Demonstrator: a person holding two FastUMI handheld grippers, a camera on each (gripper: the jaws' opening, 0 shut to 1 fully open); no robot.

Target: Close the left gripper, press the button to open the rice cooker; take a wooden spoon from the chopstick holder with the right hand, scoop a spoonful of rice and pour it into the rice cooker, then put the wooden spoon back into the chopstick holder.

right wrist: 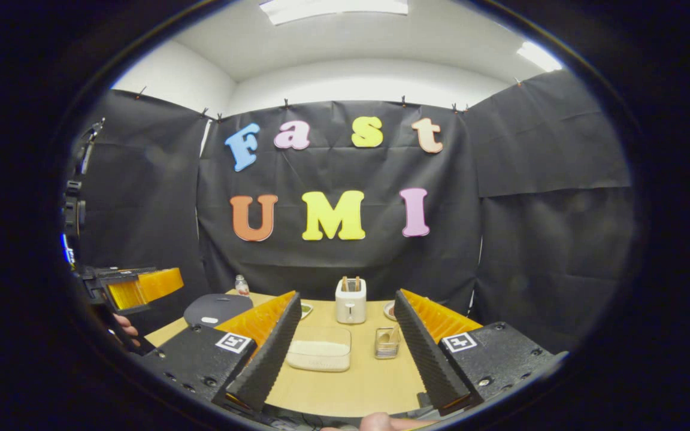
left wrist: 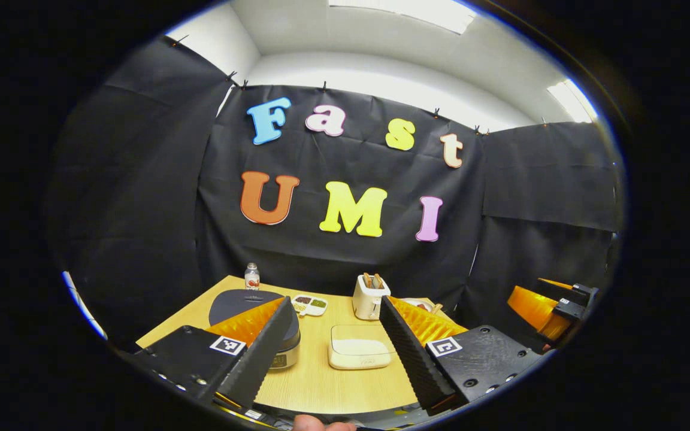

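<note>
A: Both pairs of tongs stand wide open with nothing between them. The left tongs [left wrist: 333, 350] hover above the near edge of the wooden worktop [left wrist: 321, 383]; the right tongs [right wrist: 345, 353] do the same, a little to the right.

B: Where is the rice cooker?

A: The rice cooker [left wrist: 261, 317] sits on the left of the worktop, partly behind the left tongs' left finger. Its lid is dark, smooth and domed, and it is down. The body looks like metal. I would judge it heavy and stable enough to take a firm press. I cannot make out the button.

B: And the spoon?

A: The chopstick holder [right wrist: 387, 342] is a small, shiny, slotted metal-looking caddy, right of centre. Wooden handles are too small to tell apart. A wooden spoon should be light, stiff and slightly grippy, so grip it on the upper handle.

B: The rice?

A: A clear, rounded rectangular box [right wrist: 320, 356] of pale rice lies mid-worktop, probably light and prone to sliding.
</note>
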